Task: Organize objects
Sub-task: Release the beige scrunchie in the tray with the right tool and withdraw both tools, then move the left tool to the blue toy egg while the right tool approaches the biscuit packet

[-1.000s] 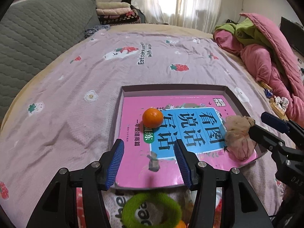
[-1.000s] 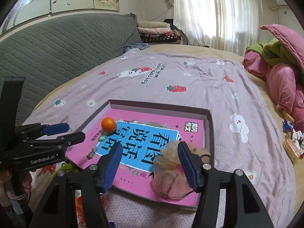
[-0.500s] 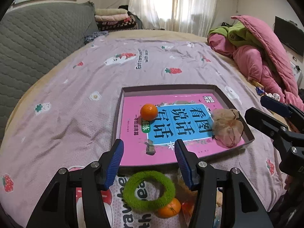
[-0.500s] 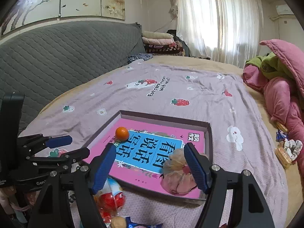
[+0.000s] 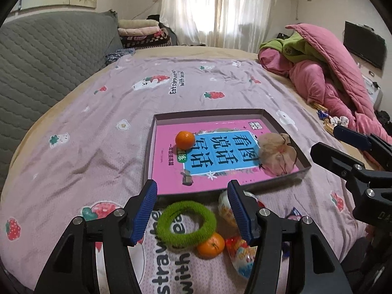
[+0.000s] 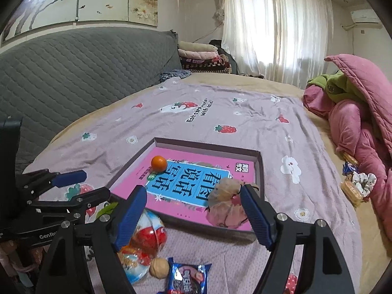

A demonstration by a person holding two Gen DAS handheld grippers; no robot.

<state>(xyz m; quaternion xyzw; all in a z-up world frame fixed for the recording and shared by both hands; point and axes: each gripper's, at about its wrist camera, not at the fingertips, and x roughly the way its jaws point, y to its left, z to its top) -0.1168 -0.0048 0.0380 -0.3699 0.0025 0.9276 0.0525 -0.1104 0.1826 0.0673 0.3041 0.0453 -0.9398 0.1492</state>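
Backing both grippers off the tray [image 5: 303,165], jaws opening and empty: pouch [image 6: 226,209] now left inside, beyond right gripper [image 6: 193,216]; green ring [image 5: 186,221] between left gripper [image 5: 192,210] jaws, probably next.

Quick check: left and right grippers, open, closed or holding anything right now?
Left gripper: jaws opening, nothing held.
Right gripper: jaws opening, nothing held.

Black left gripper [image 5: 192,210], blue ribbed jaws, silver screws
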